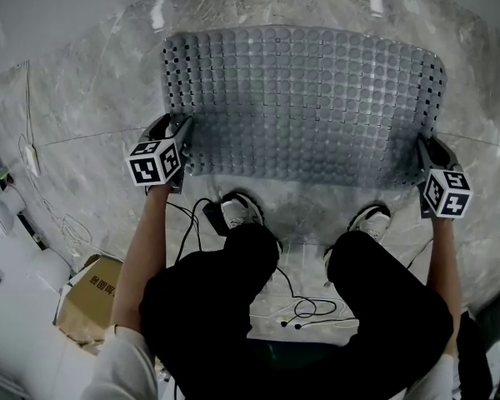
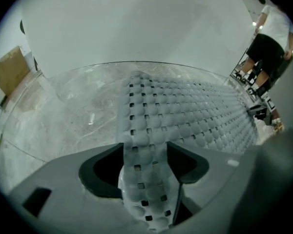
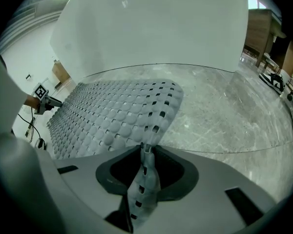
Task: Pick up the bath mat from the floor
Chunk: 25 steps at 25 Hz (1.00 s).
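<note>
Marble floor [image 3: 224, 111]; right gripper view alone shows right claw [image 3: 145, 149] pinching bath mat [image 3: 115, 112].

Dim, even indoor light, pale sheen streaks on the glossy floor [image 1: 92, 123], heavy fisheye bending and dark vignetted corners, bath mat [image 2: 146, 179] soft-focused nearest the lens.

Grey marble floor [image 1: 92, 115] under bath mat [image 1: 304, 98]
</note>
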Motion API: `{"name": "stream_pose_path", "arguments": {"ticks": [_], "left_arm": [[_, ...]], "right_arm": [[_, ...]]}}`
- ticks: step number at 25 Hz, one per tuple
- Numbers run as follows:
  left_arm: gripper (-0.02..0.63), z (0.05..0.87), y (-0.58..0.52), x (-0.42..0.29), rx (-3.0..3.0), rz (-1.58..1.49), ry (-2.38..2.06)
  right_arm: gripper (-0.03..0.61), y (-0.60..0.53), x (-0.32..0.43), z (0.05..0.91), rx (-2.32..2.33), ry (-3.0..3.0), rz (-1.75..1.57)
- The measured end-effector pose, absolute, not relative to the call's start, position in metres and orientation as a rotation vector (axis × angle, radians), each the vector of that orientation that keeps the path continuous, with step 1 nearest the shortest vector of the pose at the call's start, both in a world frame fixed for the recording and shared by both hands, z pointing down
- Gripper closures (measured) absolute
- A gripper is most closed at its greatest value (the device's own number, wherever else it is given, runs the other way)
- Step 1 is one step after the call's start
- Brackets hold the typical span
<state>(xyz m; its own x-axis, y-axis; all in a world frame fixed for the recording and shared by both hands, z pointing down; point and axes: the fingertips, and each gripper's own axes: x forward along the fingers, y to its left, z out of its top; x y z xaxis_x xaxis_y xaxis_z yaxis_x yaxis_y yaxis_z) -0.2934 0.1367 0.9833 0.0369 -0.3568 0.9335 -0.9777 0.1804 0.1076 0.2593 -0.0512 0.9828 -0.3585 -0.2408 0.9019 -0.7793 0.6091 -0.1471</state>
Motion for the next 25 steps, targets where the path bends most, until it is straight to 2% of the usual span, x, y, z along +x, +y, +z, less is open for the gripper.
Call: {"name": "stream_pose_path", "arguments": {"ticks": [1,4,7,10,11,15,18,25], "left_arm": [[0.318,0.983,0.137,-0.299,1.322,0.824,-1.509],[0.280,0.987,0.141,-0.309,1.263,0.772,-1.514],[0.287,0.991,0.142,-0.306,1.255,0.756,-1.479],[0.339,0.989,0.142,-0.305,1.254,0.759,-1.480],[0.425,0.988,0.144,-0.304,1.253,0.764,-1.479],[0.499,0.988,0.141,-0.299,1.252,0.746,-1.473],[0.534,0.987,0.139,-0.292,1.248,0.700,-1.469],[0.551,0.974,0.140,-0.287,1.256,0.711,-1.474]], "right_arm": [[0.495,-0.051,0.259,0.983,0.815,-1.897,0.721],[0.494,-0.051,0.260,0.983,0.822,-1.900,0.726],[0.494,-0.050,0.260,0.983,0.819,-1.897,0.732],[0.499,-0.050,0.260,0.983,0.825,-1.897,0.750],[0.501,-0.049,0.260,0.983,0.826,-1.895,0.754],[0.511,-0.050,0.257,0.984,0.816,-1.900,0.754],[0.517,-0.050,0.257,0.981,0.822,-1.906,0.753],[0.525,-0.047,0.250,0.964,0.809,-1.931,0.776]]}}
